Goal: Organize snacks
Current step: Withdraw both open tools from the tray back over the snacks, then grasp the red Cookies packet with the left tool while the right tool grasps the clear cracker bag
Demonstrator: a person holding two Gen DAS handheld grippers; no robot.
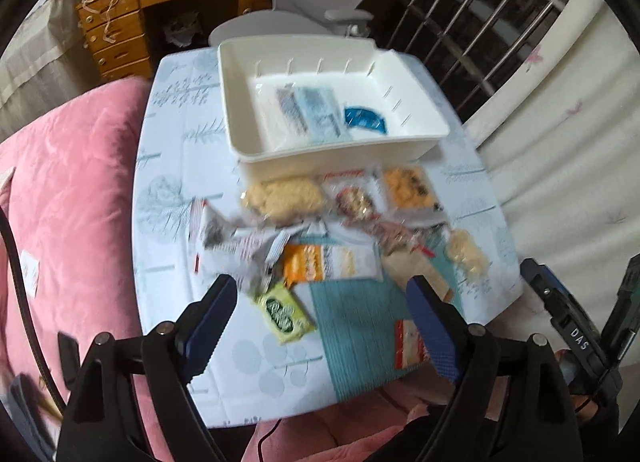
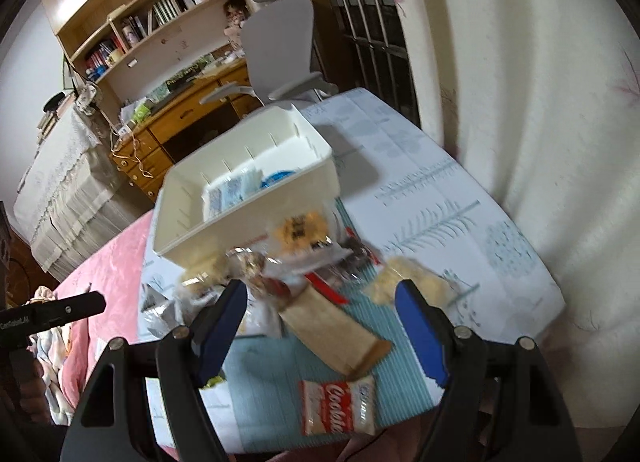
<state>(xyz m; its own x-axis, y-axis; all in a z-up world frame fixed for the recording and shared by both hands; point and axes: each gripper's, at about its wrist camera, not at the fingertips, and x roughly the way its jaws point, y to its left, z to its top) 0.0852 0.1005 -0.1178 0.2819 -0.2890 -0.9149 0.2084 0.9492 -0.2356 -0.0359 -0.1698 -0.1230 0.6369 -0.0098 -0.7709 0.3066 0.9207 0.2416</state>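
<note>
Snacks (image 1: 332, 258), green packet (image 1: 282, 312) left view only, bookshelf (image 2: 160, 14) right

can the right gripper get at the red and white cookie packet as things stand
Probably yes. The right gripper is open and empty, and the cookie packet lies uncovered on the teal mat just below it, with only the brown packet close by.

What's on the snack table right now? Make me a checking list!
Surface: small table with a pale printed cloth.
Job's things: white bin holding a few packets; loose snacks piled in front of it, a cookie packet nearest.
Clutter: teal mat under some snacks.
Grippers: left tool open and empty; right tool open and empty.
Cables: thin dark cable over the pink bedding.
Surroundings: wooden desk, grey chair, bookshelf.
</note>
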